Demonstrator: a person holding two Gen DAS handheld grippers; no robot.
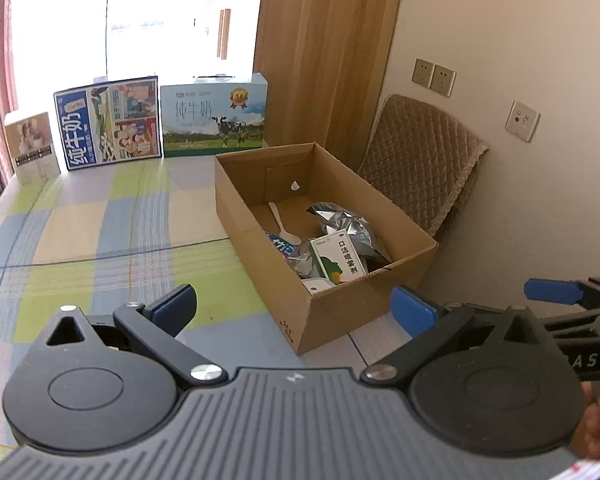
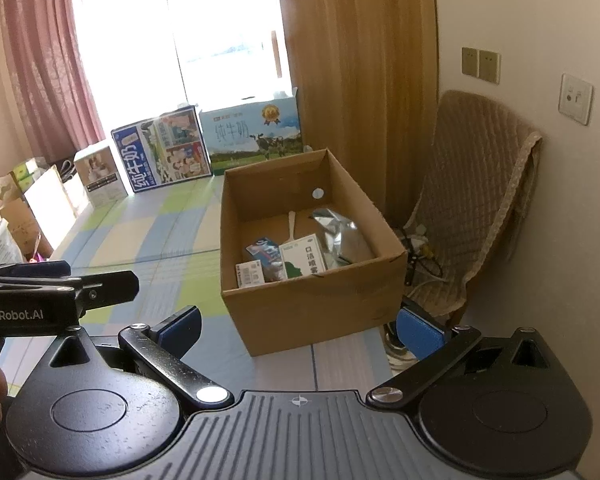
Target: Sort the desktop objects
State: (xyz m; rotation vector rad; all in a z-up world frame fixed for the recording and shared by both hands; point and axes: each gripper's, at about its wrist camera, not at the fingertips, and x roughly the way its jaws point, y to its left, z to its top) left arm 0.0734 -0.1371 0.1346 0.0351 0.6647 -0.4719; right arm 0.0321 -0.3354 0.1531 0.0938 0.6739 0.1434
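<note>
An open cardboard box (image 1: 340, 312) (image 2: 312, 308) stands on the checked tablecloth. Inside lie a silver foil bag (image 1: 346, 226) (image 2: 340, 232), a green-and-white medicine carton (image 1: 340, 258) (image 2: 304, 260), a white plastic spoon (image 1: 282, 220) (image 2: 291, 224), a blue packet (image 2: 264, 254) and a small white labelled box (image 2: 250, 274). My left gripper (image 1: 296, 312) hovers open in front of the box, nothing between its blue pads. My right gripper (image 2: 300, 328) is open too, empty, facing the box's near wall. Each gripper shows at the edge of the other's view.
Two milk cartons (image 1: 108, 124) (image 1: 214, 120) and a small beige box (image 1: 32, 148) stand at the table's far edge by the window. A chair with a quilted brown cover (image 2: 476, 208) is right of the box, against the wall. A wooden wardrobe (image 2: 356, 60) stands behind.
</note>
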